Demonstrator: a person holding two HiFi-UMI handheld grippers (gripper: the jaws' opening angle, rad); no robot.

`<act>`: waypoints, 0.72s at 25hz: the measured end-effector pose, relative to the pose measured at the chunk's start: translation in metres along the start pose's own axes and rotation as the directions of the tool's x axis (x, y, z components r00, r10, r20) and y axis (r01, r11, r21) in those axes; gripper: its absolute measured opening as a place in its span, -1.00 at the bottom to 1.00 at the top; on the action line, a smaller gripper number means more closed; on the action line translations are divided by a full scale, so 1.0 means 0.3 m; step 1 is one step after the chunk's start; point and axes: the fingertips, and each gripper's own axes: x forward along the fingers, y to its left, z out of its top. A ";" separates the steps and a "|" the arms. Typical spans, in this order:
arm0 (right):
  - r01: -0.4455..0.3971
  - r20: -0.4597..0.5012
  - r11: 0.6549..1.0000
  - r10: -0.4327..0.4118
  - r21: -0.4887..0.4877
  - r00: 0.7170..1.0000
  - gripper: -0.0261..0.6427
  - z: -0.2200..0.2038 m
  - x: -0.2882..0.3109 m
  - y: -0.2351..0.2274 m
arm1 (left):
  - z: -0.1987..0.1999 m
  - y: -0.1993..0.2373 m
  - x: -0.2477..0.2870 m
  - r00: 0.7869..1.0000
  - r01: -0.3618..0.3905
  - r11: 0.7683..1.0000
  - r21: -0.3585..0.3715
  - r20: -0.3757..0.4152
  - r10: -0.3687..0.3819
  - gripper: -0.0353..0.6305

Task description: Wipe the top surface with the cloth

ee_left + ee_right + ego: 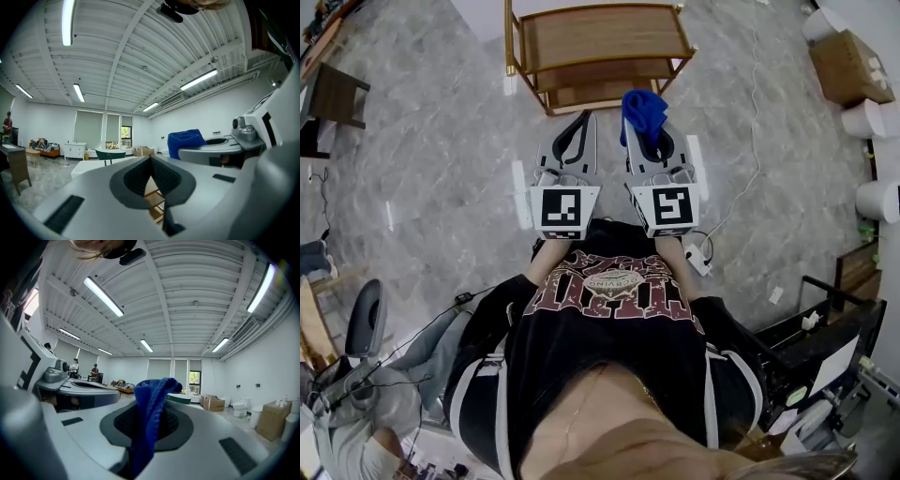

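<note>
Fingers (177,422) of right gripper (649,139) tight on cloth (643,105); left gripper (584,120) alongside, empty.

Right gripper (153,415): its two jaws are squeezed together on the cloth.
Cloth (154,392): blue and fuzzy. It sticks up above the jaws, flops over at the top, and hangs down between them.
Left gripper (77,389): grey and white, close by on the left.
Ceiling (187,296): white, with long bright lights (103,296).
Windows (173,369): far away on the back wall.
Boxes (272,425): brown cardboard, low on the right.
People (95,371): tiny, far off on the left.
</note>
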 end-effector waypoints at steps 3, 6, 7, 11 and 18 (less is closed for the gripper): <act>0.028 -0.003 1.000 -0.028 -0.004 1.000 -0.73 -0.005 0.084 -0.042 | -0.008 0.046 0.095 1.000 0.030 0.999 -0.011 0.006 -0.030 -0.75; 0.047 -0.006 0.999 -0.047 0.000 0.999 -0.73 -0.006 0.184 -0.081 | -0.005 0.099 0.191 0.998 0.056 0.998 -0.010 0.008 -0.056 -0.75; 0.051 -0.004 0.999 -0.051 0.000 0.999 -0.73 -0.004 0.215 -0.090 | -0.002 0.117 0.218 0.998 0.062 0.998 -0.005 0.009 -0.062 -0.75; 0.058 -0.002 0.998 -0.058 -0.001 0.998 -0.73 0.001 0.337 -0.104 | 0.003 0.198 0.308 0.997 0.080 0.997 0.007 0.008 -0.080 -0.75; 0.054 -0.012 0.999 -0.054 0.003 0.998 -0.73 -0.014 0.538 -0.087 | -0.025 0.355 0.413 0.995 0.099 0.995 -0.009 -0.015 -0.099 -0.75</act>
